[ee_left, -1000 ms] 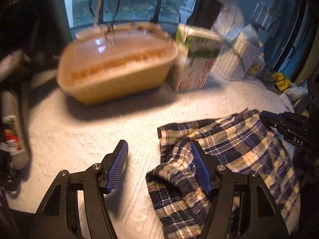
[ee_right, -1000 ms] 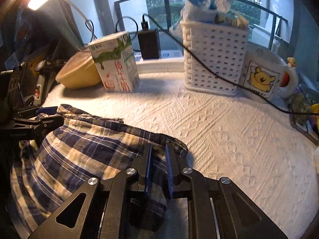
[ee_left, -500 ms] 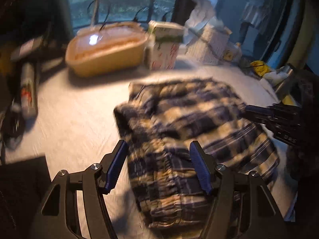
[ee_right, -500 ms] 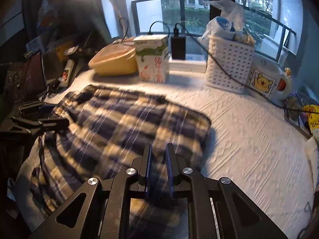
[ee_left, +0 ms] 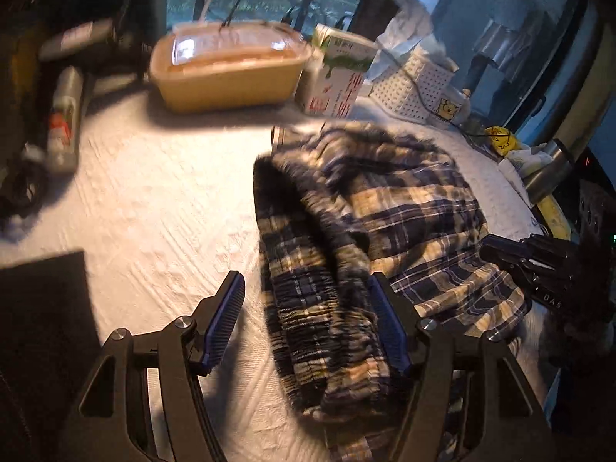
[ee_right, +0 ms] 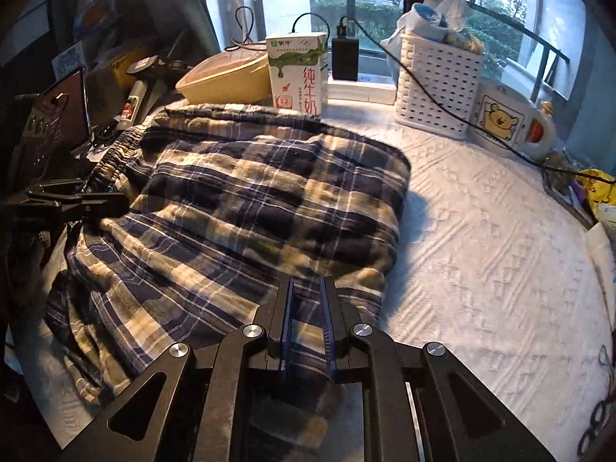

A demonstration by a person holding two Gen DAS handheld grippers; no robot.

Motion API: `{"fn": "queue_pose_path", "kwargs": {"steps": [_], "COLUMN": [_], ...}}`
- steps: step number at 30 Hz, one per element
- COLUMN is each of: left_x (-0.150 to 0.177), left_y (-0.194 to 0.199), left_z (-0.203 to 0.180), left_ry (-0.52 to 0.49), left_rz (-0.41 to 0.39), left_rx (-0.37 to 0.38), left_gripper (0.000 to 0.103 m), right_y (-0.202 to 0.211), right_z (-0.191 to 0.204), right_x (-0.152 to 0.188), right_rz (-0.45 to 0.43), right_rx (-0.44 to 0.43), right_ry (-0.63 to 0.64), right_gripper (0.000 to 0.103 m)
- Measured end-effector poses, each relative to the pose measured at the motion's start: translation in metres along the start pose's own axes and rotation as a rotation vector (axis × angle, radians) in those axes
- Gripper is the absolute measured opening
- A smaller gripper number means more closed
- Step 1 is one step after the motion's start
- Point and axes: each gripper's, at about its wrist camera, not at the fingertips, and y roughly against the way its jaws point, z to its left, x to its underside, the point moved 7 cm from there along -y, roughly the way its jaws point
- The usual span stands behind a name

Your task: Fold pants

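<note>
The blue and tan plaid pants (ee_right: pixel 246 200) lie bunched on the white textured cloth (ee_right: pixel 481 254). In the left wrist view the pants (ee_left: pixel 385 211) fill the right half, with the gathered waistband (ee_left: pixel 319 323) between my fingers. My left gripper (ee_left: pixel 308 323) is open, its jaws wide apart over the waistband. My right gripper (ee_right: pixel 308 308) is nearly closed with a narrow gap, over the near edge of the pants; whether it pinches fabric is unclear. The right gripper also shows in the left wrist view (ee_left: pixel 539 265), at the pants' right edge. The left gripper shows in the right wrist view (ee_right: pixel 77 204).
At the back stand a tan lidded tub (ee_left: pixel 227 69), a milk carton (ee_right: pixel 298 73), a white basket (ee_right: pixel 439 81) and a Pooh mug (ee_right: pixel 512 123). A cable (ee_right: pixel 442 104) runs across. Bottles and clutter (ee_left: pixel 65 115) lie at the left. A dark object (ee_left: pixel 42 308) sits near left.
Both grippers have pulled back toward me and the pants have spread out flatter across the cloth. The left jaws stay wide open; the right jaws keep their narrow gap.
</note>
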Motion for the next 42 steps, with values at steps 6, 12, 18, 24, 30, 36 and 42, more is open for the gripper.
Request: {"fn": "queue_pose_path", "kwargs": {"steps": [6, 12, 18, 24, 30, 36, 42], "left_x": [-0.016, -0.030, -0.054, -0.066, -0.061, -0.063, -0.060], "left_y": [0.026, -0.002, -0.037, -0.063, -0.073, -0.075, -0.067], "left_z": [0.002, 0.009, 0.014, 0.015, -0.002, -0.002, -0.009], "left_ry": [-0.034, -0.062, -0.101, -0.096, -0.180, -0.168, -0.159], "left_rz": [-0.070, -0.044, -0.009, 0.060, 0.053, 0.040, -0.018], "left_rx": [0.006, 0.000, 0.007, 0.061, 0.098, 0.122, 0.092], "left_gripper": [0.066, 0.066, 0.066, 0.066, 0.066, 0.036, 0.021], "right_y": [0.027, 0.030, 0.017, -0.011, -0.035, -0.056, -0.053], "right_z": [-0.013, -0.040, -0.059, -0.075, -0.071, -0.052, -0.034], "right_x": [-0.013, -0.034, -0.046, -0.050, -0.058, -0.065, -0.067], "right_rz": [-0.054, -0.093, -0.100, -0.070, -0.058, -0.050, -0.065], "right_rx": [0.015, 0.033, 0.015, -0.044, -0.134, -0.167, -0.169], "right_ry": [-0.016, -0.064, -0.110, -0.174, -0.198, -0.140, -0.063], "right_gripper": [0.015, 0.059, 0.061, 0.061, 0.063, 0.064, 0.022]}}
